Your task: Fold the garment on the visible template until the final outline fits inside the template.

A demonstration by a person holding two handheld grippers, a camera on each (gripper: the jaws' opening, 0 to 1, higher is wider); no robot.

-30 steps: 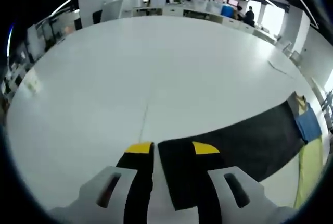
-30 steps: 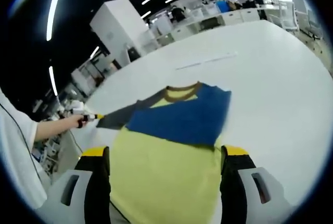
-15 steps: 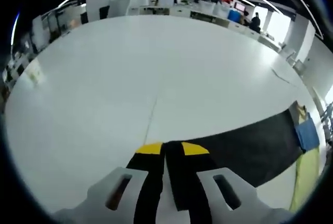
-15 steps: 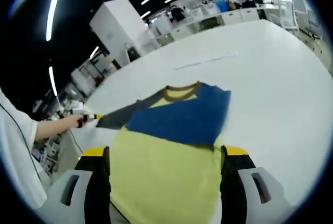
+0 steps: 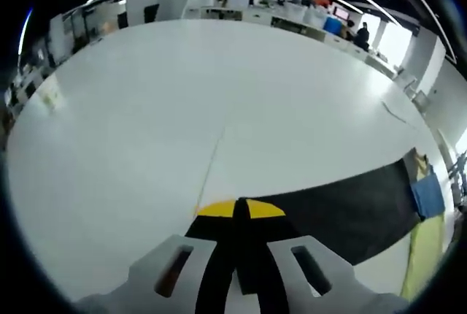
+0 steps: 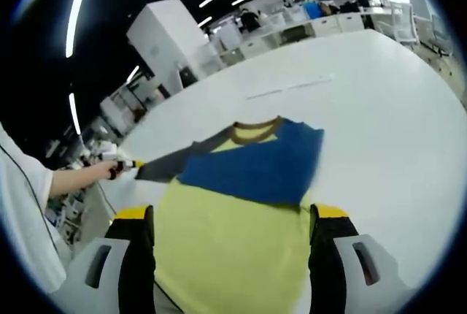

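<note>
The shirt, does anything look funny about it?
Yes. One dark sleeve is pulled out straight to the side, its end pinched in the left gripper, while the blue part is folded across the yellow body. Nothing looks torn or spilled.

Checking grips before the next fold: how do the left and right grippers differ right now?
The left gripper is shut on the end of the dark sleeve; the right gripper is open, gripping nothing. The left gripper sits off to the garment's side with the sleeve stretched out flat; the right gripper straddles the yellow body. Both have yellow-tipped black jaws and work over the white table.
</note>
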